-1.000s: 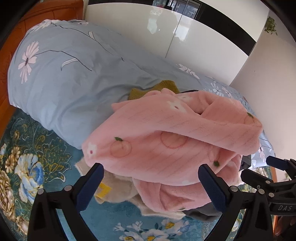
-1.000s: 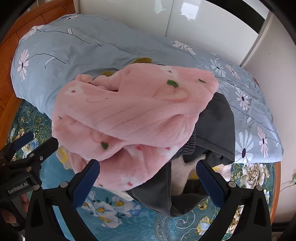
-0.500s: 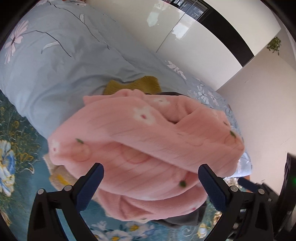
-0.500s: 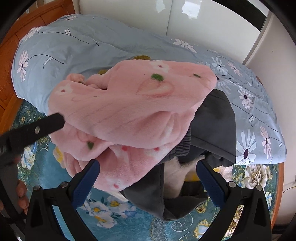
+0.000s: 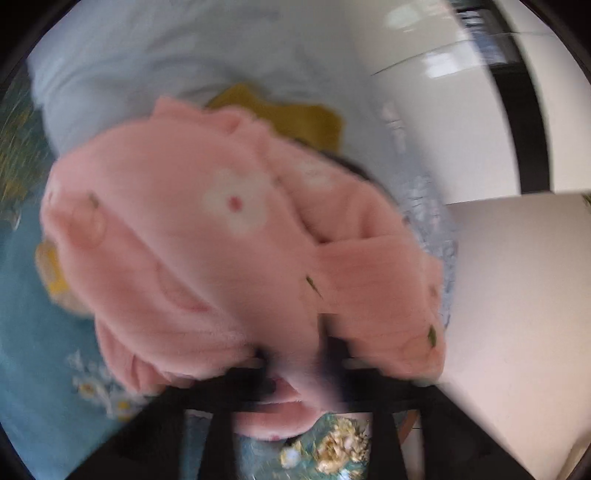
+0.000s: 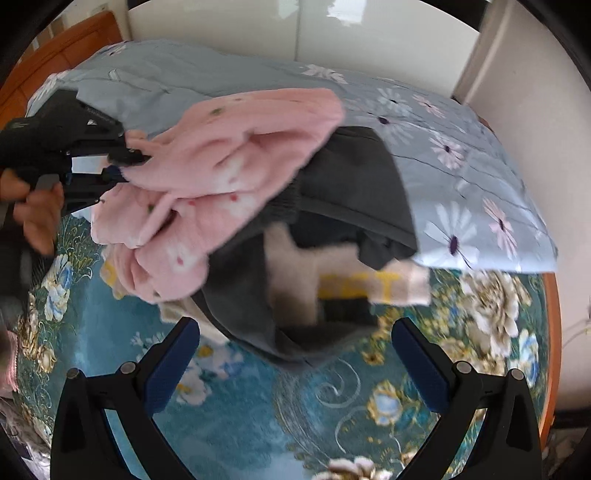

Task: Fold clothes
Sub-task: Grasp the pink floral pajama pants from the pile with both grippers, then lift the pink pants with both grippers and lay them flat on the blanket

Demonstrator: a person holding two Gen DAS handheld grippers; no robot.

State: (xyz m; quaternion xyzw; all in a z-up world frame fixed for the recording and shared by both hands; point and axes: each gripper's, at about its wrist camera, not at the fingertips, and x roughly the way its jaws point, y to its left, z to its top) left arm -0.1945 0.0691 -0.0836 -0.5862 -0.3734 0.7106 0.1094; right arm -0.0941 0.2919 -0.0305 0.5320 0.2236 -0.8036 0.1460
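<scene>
A pink fleece garment with flower and peach prints [image 5: 221, 236] lies on top of a clothes pile on the bed. My left gripper [image 5: 299, 369] is shut on its near edge; the view is blurred. In the right wrist view the left gripper [image 6: 122, 166] pinches the left side of the pink garment [image 6: 236, 147]. A dark grey garment [image 6: 354, 184] and a cream and yellow piece [image 6: 332, 269] lie under it. My right gripper [image 6: 295, 358] is open and empty, held above the bedspread in front of the pile.
A light blue flowered duvet [image 6: 461, 155] is bunched behind the pile. The teal floral bedspread [image 6: 332, 406] covers the bed. A mustard garment [image 5: 295, 114] shows behind the pink one. White wardrobe doors [image 6: 295, 29] stand at the back. An orange wooden headboard [image 6: 66, 44] is at the far left.
My left gripper has moved in to the pink garment and shut on its edge. The pink garment has shifted left, uncovering more of the grey and cream clothes. The right gripper stays open.
</scene>
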